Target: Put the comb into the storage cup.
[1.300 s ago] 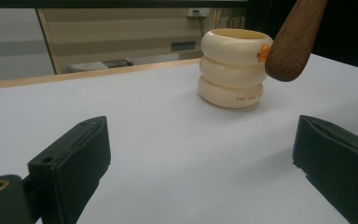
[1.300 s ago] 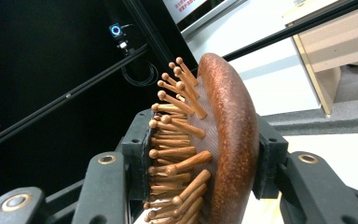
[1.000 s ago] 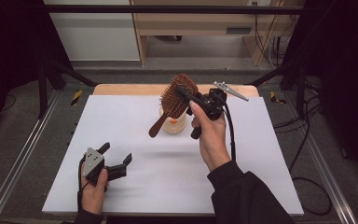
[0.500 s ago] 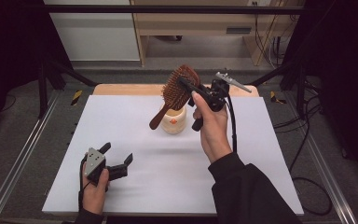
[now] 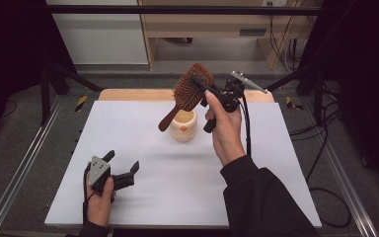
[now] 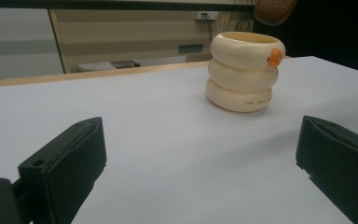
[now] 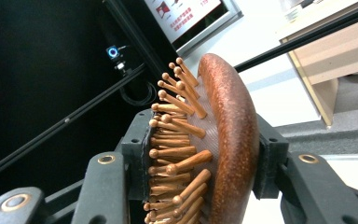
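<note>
A brown wooden hairbrush (image 5: 190,92) hangs in the air above a cream ribbed cup (image 5: 183,125), its handle slanting down to the left. My right gripper (image 5: 197,81) is shut on the brush's head; in the right gripper view the jaws press both sides of the hairbrush (image 7: 223,140), its wooden pins pointing left. My left gripper (image 5: 122,165) rests on the white table (image 5: 128,133) near the front left, open with nothing between its jaws. In the left gripper view the cup (image 6: 244,71) stands ahead to the right, with an orange mark near its rim.
The white sheet ends at a wooden strip (image 5: 128,94) along the far edge. Metal frame rails (image 5: 24,163) run down both sides, and black cables (image 5: 321,163) lie on the floor at the right. A wooden cabinet (image 5: 212,24) stands beyond the table.
My right gripper has lifted the hairbrush higher above the cup. My left gripper has stayed where it was.
</note>
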`<state>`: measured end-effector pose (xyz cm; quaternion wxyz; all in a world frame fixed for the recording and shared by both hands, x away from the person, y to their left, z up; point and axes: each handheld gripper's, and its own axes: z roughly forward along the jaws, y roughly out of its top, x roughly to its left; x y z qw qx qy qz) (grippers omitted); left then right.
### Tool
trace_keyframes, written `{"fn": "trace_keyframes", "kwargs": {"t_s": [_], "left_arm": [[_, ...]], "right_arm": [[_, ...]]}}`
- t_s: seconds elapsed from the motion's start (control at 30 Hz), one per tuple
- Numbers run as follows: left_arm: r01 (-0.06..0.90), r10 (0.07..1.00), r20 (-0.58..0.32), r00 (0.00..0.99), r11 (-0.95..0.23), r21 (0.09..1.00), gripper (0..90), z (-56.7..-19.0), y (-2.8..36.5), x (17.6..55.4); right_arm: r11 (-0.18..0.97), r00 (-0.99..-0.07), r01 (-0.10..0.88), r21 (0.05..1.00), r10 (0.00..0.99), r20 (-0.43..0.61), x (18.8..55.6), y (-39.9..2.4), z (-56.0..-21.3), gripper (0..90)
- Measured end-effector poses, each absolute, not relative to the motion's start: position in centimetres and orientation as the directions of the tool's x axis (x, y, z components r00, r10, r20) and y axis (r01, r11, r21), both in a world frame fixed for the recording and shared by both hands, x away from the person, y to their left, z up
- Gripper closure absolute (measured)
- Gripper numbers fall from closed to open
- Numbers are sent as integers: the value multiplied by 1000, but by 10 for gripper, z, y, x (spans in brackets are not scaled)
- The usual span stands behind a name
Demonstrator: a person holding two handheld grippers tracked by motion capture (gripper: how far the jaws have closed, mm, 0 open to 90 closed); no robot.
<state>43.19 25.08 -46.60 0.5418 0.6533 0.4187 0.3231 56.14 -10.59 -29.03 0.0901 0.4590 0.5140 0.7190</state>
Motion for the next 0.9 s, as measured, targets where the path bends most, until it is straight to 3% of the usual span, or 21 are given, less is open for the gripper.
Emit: {"fn": "trace_keyframes", "kwargs": {"t_s": [0.9], "left_arm": [[215,893,-69,446,-32,976,25,-467,255,435]], "right_arm": [[-460,-511,275,844,674,534,577,-123,-294,505]]}}
